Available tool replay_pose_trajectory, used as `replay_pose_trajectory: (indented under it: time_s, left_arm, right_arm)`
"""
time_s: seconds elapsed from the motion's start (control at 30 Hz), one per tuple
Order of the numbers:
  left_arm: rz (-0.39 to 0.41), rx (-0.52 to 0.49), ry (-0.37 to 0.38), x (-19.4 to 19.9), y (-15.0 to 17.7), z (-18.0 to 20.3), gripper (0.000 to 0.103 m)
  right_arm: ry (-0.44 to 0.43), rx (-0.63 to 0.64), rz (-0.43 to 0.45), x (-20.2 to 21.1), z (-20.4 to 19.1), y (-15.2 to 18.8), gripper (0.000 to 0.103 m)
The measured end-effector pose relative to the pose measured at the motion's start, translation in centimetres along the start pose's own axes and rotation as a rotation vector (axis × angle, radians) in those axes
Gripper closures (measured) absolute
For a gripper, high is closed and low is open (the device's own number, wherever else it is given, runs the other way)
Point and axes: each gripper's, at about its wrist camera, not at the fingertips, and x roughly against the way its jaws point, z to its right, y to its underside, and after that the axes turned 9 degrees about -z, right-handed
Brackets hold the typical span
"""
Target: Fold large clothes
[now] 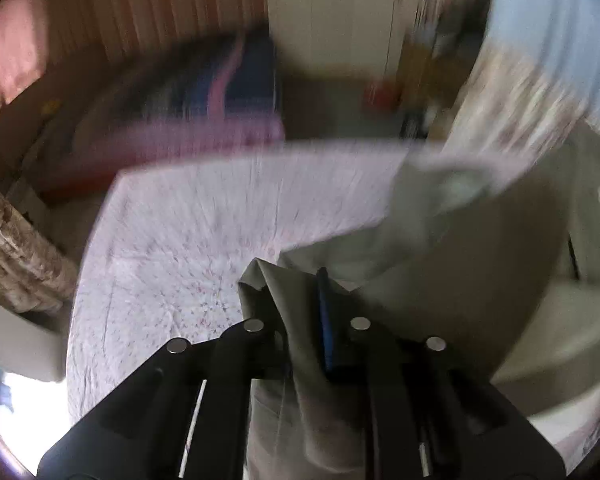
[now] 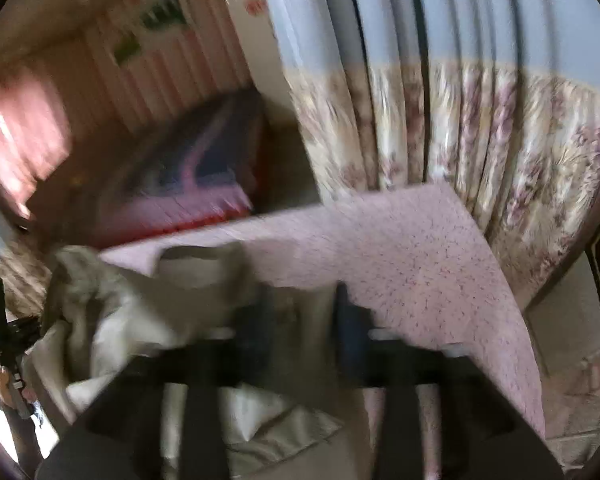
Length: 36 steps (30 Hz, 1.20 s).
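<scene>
Grey-beige garment (image 1: 440, 248) lies bunched across the near side of the worktop (image 1: 187, 216), one fold pinched in the left gripper (image 1: 300, 312), its fingers narrow on the cloth. Right gripper (image 2: 304, 320) hovers over the garment's edge, fingers wide, nothing between them. Pink speckled cover is bare toward the far corner. Floral curtain (image 2: 480, 128) hangs close behind that edge; a pink-and-blue bed (image 2: 187, 184) stands beyond. Both views smeared; garment type indistinct.

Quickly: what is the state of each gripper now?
Left gripper: closed on the grey garment.
Right gripper: open, holding nothing.
</scene>
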Motion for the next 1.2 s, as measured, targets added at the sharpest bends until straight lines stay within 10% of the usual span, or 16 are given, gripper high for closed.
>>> replay_pose_trajectory:
  time_s: [0.07, 0.2, 0.4, 0.63, 0.87, 0.97, 1.0, 1.03, 1.1, 1.2]
  left_arm:
    - [-0.144, 0.005, 0.003, -4.6, -1.5, -0.5, 0.088]
    - [-0.134, 0.039, 0.148, -4.8, -2.0, -2.4, 0.078]
    - [-0.014, 0.095, 0.429, 0.1, -2.2, -4.2, 0.014]
    - [0.198, 0.150, 0.194, 5.2, -3.6, -5.2, 0.003]
    - [-0.047, -0.048, 0.030, -2.8, 1.1, 0.3, 0.003]
    - [-0.113, -0.079, -0.043, -7.3, 2.4, 2.1, 0.023]
    - [-0.119, -0.082, 0.005, -7.7, 2.8, 2.0, 0.058]
    - [-0.119, -0.063, 0.020, -7.8, 2.9, 1.8, 0.077]
    - [-0.047, 0.014, 0.054, -6.3, 3.0, 0.8, 0.097]
    - [0.157, 0.096, 0.154, -1.7, 4.3, -1.4, 0.099]
  right_arm:
    - [0.025, -0.016, -0.058, -3.4, 0.9, -1.2, 0.020]
    - [-0.061, -0.075, -0.024, -3.4, 3.6, -1.3, 0.019]
    - [0.029, 0.059, 0.030, -2.6, 2.0, 0.6, 0.016]
    - [0.080, 0.143, 0.021, -3.9, 0.8, 2.7, 0.016]
    - [0.092, 0.203, -0.150, -9.6, 1.1, 3.3, 0.016]
    - [0.149, 0.250, -0.241, -13.3, 0.5, 3.8, 0.030]
    - [0.129, 0.254, -0.255, -14.0, 0.4, 4.1, 0.087]
    - [0.109, 0.244, -0.252, -14.3, 0.3, 4.4, 0.100]
    - [0.137, 0.287, -0.122, -12.3, -0.5, 4.9, 0.101]
    - [0.074, 0.230, 0.146, -4.9, -0.2, 4.8, 0.101]
